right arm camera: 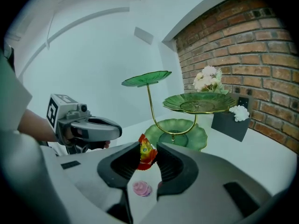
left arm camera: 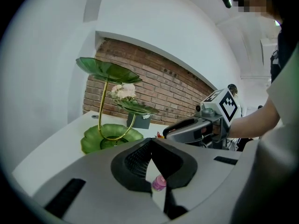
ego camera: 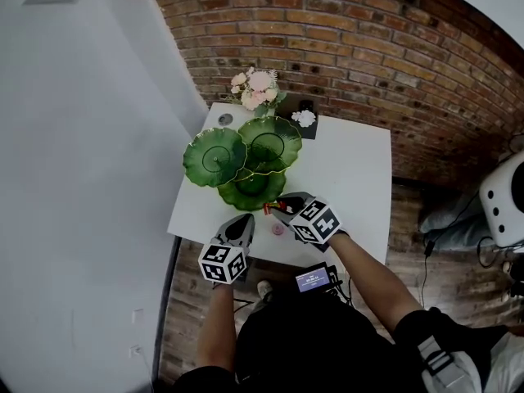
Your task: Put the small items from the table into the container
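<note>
The right gripper (right arm camera: 148, 154) has its fingers clamped on a red-and-orange sweet (right arm camera: 146, 158), held in the air over the near edge of the bench (ego camera: 352, 170), just short of the green leaf stand (ego camera: 246, 154) that probably serves as the container. The left gripper (left arm camera: 152, 144) has its fingers together on nothing. A pink item (left arm camera: 159, 183) lies on the bench just under it, close to the near edge.

The grip seems to catch only the crinkly wrapper, so the sweet could slip out on the way. The upper leaves and the gold stem (right arm camera: 152, 107) crowd the lowest leaf (ego camera: 250, 188), and a careless reach might knock the stand. Closed fingers could nudge the pink item off the edge.
</note>
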Available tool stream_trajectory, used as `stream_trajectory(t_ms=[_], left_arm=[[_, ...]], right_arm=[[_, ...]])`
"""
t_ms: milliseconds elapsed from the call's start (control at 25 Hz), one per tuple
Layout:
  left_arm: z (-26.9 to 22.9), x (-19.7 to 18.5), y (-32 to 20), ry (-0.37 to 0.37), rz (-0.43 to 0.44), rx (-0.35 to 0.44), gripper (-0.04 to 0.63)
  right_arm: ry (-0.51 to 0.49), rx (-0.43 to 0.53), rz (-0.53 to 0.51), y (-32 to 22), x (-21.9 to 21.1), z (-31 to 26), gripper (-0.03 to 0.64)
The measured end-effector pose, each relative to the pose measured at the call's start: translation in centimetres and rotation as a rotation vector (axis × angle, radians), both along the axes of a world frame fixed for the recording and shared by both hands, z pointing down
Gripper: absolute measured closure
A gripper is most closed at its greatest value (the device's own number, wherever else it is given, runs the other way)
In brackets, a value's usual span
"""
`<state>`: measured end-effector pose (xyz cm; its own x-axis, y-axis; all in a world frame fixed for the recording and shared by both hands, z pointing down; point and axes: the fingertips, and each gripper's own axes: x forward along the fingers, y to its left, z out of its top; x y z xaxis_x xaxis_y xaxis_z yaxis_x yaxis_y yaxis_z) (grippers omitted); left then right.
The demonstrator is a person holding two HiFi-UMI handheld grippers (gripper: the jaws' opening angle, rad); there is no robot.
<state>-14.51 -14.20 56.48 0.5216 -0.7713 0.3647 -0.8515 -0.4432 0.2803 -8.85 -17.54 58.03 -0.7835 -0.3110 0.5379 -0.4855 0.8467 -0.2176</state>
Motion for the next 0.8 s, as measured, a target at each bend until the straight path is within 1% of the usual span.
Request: stream_trajectory(t_ms=[160, 320, 800], left_arm=[[0.4, -0.3, -1.2, -0.021, -0.001, -0.032, 0.586], [0.9, -0.4, -2.4, -0.015, 0.007, -0.072, 0.586], [3.4, -1.1, -4.9, -0.038, 0.011, -0.148, 0.586]], right_arm=[[0.015, -0.002, 0.017, -1.4, -0.5, 0.4, 0.500], [0.050, -0.007, 0.026, -2.6, -1.0, 1.4, 0.500], [0.075, -0.083, 0.046, -5.3, -1.8, 4.8, 0.500]])
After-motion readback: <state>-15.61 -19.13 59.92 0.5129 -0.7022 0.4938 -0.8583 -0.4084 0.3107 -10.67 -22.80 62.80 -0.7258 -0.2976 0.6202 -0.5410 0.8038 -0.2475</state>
